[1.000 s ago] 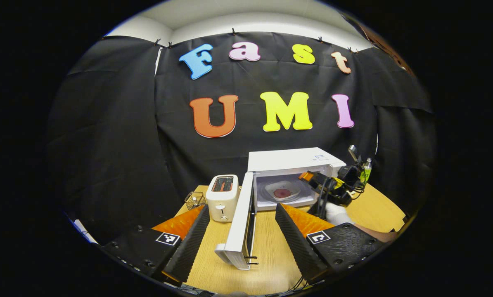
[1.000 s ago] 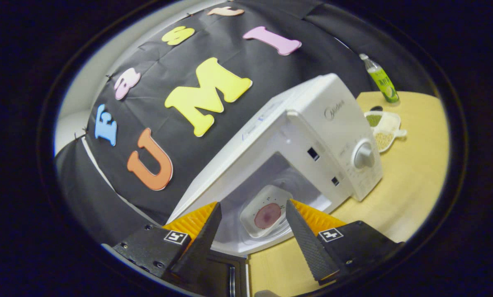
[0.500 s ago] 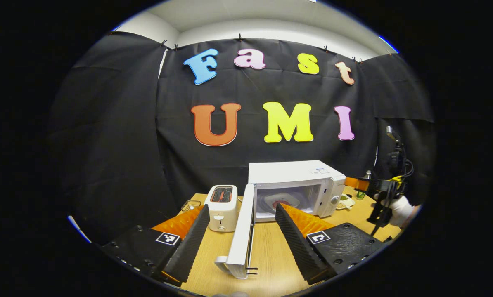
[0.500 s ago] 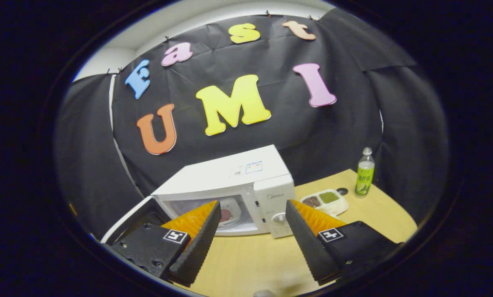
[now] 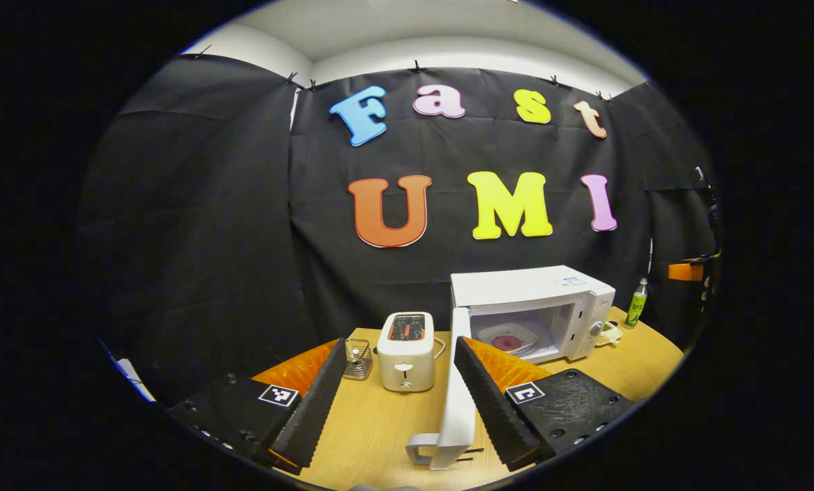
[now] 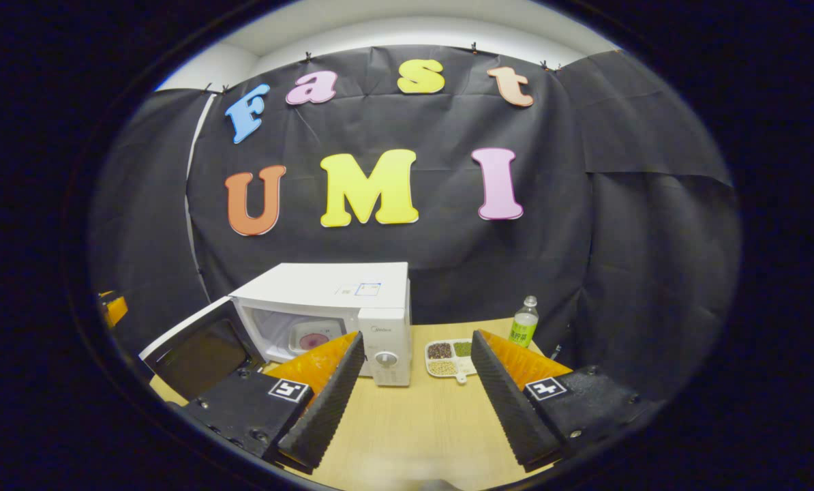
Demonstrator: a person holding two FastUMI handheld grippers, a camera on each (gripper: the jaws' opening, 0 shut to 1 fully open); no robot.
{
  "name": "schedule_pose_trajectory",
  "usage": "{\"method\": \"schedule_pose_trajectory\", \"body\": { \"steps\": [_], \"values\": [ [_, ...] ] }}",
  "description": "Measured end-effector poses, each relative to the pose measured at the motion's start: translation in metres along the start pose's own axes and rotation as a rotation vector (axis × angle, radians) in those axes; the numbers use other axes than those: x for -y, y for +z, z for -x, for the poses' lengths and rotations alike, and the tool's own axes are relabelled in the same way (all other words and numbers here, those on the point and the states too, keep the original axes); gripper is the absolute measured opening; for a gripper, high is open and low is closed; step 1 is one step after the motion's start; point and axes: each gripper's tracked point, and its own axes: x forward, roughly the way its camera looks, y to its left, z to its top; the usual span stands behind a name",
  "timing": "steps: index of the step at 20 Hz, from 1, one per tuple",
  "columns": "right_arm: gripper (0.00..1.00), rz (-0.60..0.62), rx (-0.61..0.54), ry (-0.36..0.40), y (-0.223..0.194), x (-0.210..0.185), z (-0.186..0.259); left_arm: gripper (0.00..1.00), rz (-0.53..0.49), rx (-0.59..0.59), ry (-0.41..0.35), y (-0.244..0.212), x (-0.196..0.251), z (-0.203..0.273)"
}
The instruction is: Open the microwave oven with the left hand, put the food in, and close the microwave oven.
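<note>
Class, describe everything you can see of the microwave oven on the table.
The microwave oven is a white, boxy, smooth-cased appliance standing upright on the wooden table. Its door, hinged at one side, is swung wide open. A round knob sits on the control panel. Inside rests a plate of food.

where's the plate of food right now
The plate of food sits inside the open microwave, on its floor behind the swung-out door; in the right gripper view it shows through the opening, left of the control panel.
</note>
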Motion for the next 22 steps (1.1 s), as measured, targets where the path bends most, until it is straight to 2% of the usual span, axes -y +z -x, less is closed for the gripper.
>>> {"method": "schedule_pose_trajectory", "body": {
  "steps": [1,2,4,5,6,7,8,9,10,11,12,16,17,18,22],
  "values": [
    [1.00,0.004,0.001,0.005,0.001,0.000,0.004,0.93,0.013,-0.004,0.010,-0.002,-0.004,-0.001],
    [0.91,0.009,-0.002,0.009,0.001,0.000,0.007,0.92,0.023,-0.007,0.013,-0.004,-0.008,-0.002],
    [0.92,0.006,-0.020,0.013,0.000,0.001,0.010,0.84,0.034,-0.011,0.015,-0.006,-0.012,-0.004],
    [0.92,0.001,-0.025,0.017,0.000,0.000,0.011,0.74,0.030,-0.021,0.014,-0.011,-0.012,-0.004],
    [1.00,0.000,-0.027,0.017,0.002,0.001,0.013,0.69,0.014,-0.030,0.028,-0.016,-0.016,-0.004],
    [0.92,0.002,-0.030,0.014,0.002,0.002,0.015,0.34,-0.008,-0.036,0.039,-0.023,-0.021,-0.008],
    [1.00,0.002,-0.031,0.016,0.001,0.003,0.016,0.19,-0.026,-0.037,0.044,-0.026,-0.023,-0.008],
    [0.92,-0.002,-0.035,0.016,0.001,0.003,0.018,0.03,-0.035,-0.048,0.040,-0.032,-0.024,-0.006],
    [1.00,-0.006,-0.042,0.015,0.000,0.003,0.020,0.00,-0.036,-0.056,0.006,-0.036,-0.017,-0.005],
    [0.92,-0.009,-0.050,0.016,-0.001,0.003,0.021,0.00,-0.043,-0.057,-0.003,-0.041,-0.017,-0.006],
    [1.00,-0.012,-0.057,0.015,-0.003,0.003,0.023,0.00,-0.043,-0.059,0.024,-0.047,-0.024,-0.009],
    [1.00,-0.026,-0.078,0.010,-0.005,0.003,0.030,0.00,0.035,-0.095,0.030,-0.081,-0.038,-0.019],
    [0.92,-0.023,-0.076,0.007,-0.003,0.004,0.032,0.00,0.034,-0.091,0.024,-0.087,-0.038,-0.021],
    [1.00,-0.020,-0.079,0.004,-0.002,0.005,0.034,0.00,0.026,-0.098,0.027,-0.095,-0.040,-0.023],
    [1.00,-0.050,-0.085,-0.006,0.001,0.011,0.041,0.00,-0.006,-0.130,0.008,-0.117,-0.031,-0.028]
  ]
}}
